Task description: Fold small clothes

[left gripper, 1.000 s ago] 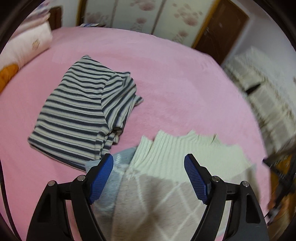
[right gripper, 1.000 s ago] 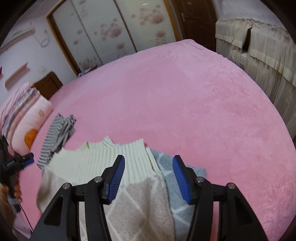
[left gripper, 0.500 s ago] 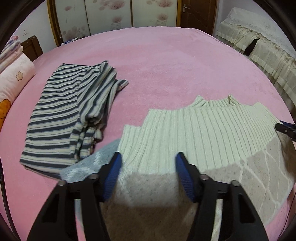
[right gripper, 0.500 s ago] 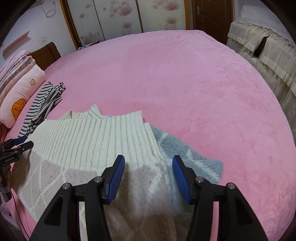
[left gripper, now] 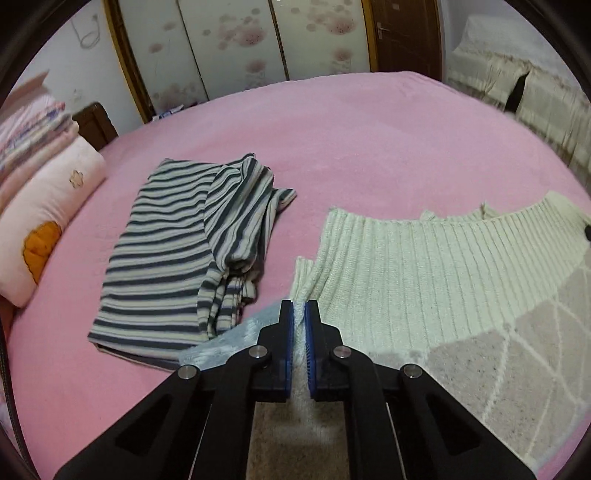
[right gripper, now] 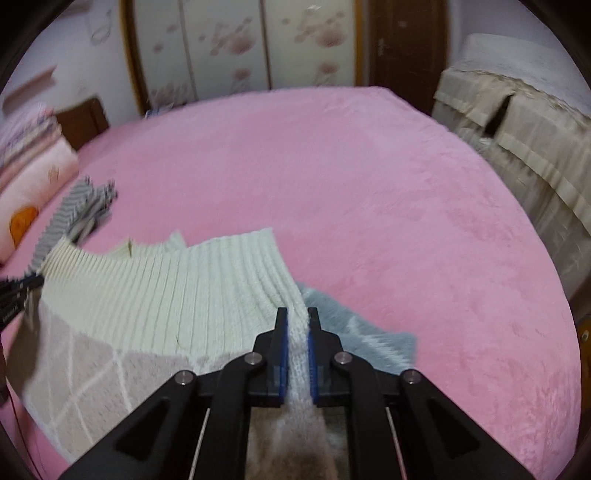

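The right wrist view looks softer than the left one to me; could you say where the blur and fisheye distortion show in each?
Right wrist view: motion blur smears the cream sweater and striped garment; the right gripper stays sharp. Left wrist view: mostly crisp, stripes on the striped garment clear, blur only at the edges near the pillow. Both: the pink bed bulges, dark corners.

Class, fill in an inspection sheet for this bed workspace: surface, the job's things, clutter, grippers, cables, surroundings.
Surface: pink bedspread, soft.
Job's things: cream ribbed sweater lying spread out; striped top folded beside it, apart.
Clutter: pillow at the bed's edge.
Grippers: left gripper shut on the sweater's edge; right gripper shut on a pinched fold of the sweater.
Cables: nothing seen on the bed.
Surroundings: floral wardrobe doors, brown door, covered furniture.
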`<action>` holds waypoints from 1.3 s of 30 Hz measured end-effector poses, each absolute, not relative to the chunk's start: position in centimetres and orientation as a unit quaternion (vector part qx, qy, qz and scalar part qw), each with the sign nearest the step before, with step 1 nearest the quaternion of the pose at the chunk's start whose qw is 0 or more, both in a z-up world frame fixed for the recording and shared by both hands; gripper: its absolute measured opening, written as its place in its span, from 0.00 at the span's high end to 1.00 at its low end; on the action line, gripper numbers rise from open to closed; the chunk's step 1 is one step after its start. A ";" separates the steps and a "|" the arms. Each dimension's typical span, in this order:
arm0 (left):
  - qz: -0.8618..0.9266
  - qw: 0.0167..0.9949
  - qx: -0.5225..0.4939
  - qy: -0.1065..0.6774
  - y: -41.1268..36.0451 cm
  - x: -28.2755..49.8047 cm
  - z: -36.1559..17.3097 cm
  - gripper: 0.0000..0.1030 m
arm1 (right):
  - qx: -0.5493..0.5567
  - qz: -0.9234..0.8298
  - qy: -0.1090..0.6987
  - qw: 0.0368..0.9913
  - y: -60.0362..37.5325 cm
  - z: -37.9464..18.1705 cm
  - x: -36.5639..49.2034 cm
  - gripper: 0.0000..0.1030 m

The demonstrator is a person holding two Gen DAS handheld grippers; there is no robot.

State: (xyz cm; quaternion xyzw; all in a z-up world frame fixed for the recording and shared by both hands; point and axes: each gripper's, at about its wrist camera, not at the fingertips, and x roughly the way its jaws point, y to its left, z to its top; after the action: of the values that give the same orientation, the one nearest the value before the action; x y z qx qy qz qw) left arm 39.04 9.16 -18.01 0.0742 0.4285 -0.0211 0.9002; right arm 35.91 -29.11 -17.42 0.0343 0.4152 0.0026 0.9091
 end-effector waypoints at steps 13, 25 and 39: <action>0.013 0.914 0.074 0.398 9.8 39.3 -17.3 0.96 | 0.037 -0.006 0.385 0.922 -28.7 -16.9 35.1 0.93; 0.066 0.895 0.092 0.431 10.0 41.3 -23.6 0.96 | 0.045 -0.044 0.426 0.903 -29.6 -22.3 37.7 0.93; 0.047 0.896 0.077 0.434 10.9 41.4 -23.9 0.86 | 0.034 -0.029 0.426 0.904 -29.9 -22.3 37.6 0.86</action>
State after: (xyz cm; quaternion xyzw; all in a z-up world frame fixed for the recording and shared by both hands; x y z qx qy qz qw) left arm 41.37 10.89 -23.87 0.0767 0.4343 0.0467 0.8963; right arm 37.56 -29.94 -22.28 0.0339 0.4257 -0.0291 0.9038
